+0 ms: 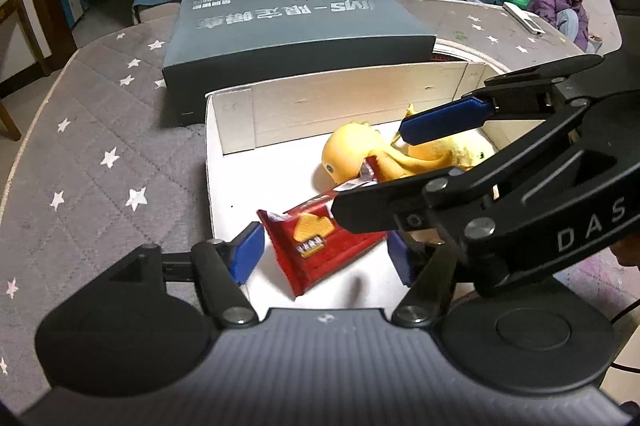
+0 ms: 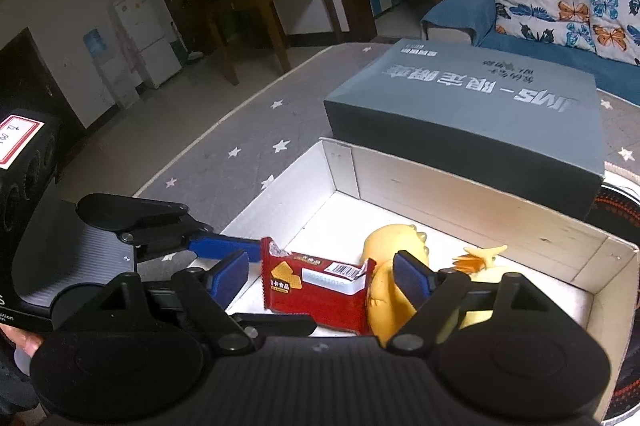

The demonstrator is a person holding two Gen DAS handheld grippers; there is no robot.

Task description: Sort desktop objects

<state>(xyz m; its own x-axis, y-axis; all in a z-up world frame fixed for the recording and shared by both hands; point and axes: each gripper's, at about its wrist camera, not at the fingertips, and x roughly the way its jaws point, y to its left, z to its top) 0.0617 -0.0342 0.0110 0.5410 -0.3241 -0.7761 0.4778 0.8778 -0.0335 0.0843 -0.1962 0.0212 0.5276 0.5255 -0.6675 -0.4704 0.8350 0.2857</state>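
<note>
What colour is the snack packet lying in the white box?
Red, with a yellow cracker picture; the snack packet shows best in the left wrist view.

Glossy foil snack packet [image 1: 320,238] in matt cardboard box [image 1: 352,98].

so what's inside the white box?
In the white box: a red snack packet leaning on a yellow duck toy, and a yellow plush beyond. The right gripper hides part of the floor.
</note>
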